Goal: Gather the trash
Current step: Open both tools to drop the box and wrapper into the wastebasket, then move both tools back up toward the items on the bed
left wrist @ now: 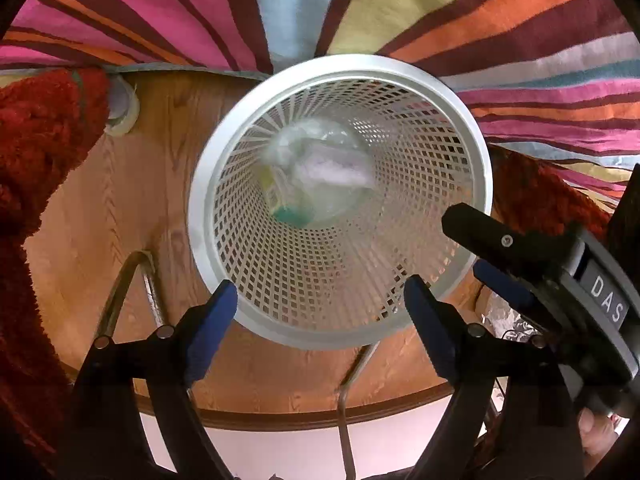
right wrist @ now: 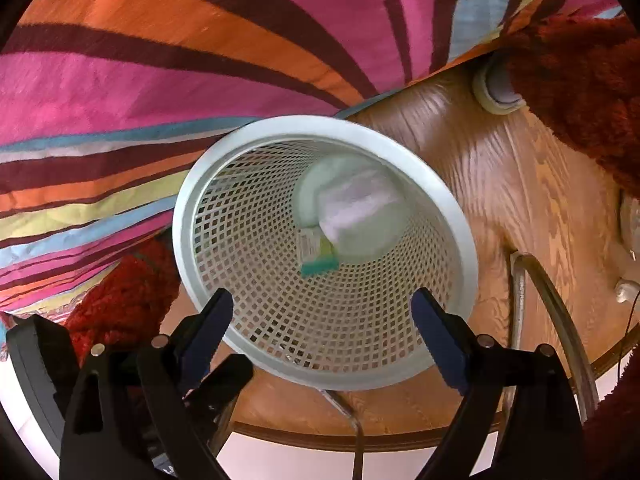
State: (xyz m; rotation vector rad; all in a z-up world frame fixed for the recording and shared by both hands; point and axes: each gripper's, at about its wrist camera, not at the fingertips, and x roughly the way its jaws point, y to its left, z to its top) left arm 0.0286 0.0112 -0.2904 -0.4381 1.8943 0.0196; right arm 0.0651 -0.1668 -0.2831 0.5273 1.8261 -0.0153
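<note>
While both grippers hang above the bin, neither holds anything.

Item 1, left gripper (left wrist: 320, 300): jaws spread wide, blue pads apart, nothing between them, no contact w/ the bin rim that can be made out. Seen over the near rim, pointing steeply down.

Item 2, right gripper (right wrist: 322, 308): jaws also spread wide, empty, blue pads apart over the near rim. Its black body w/ a "DAS" label shows at the right edge of the left wrist view, just beside the left gripper.

Item 3, white mesh wastebasket (left wrist: 424, 168): round, lattice wall, solid rim, upright on the wood floor (left wrist: 120, 200), seen from above. It stands close to the edge of the striped rug (left wrist: 520, 40) (pink, orange, maroon, blue, yellow-green bands); whether it touches the rug cannot be told.

Item 4, trash (left wrist: 316, 172) at the bottom of the wastebasket: crumpled clear plastic and white wrapping, blurred, plus a small carton (right wrist: 318, 256) w/ yellow-green side and teal end lying beside it.

Item 5, red shaggy fabric (left wrist: 36, 152): at left and right margins, near the bin.

Item 6, chrome tube frame (left wrist: 132, 284): bent legs on the floor, near the wastebasket.
</note>
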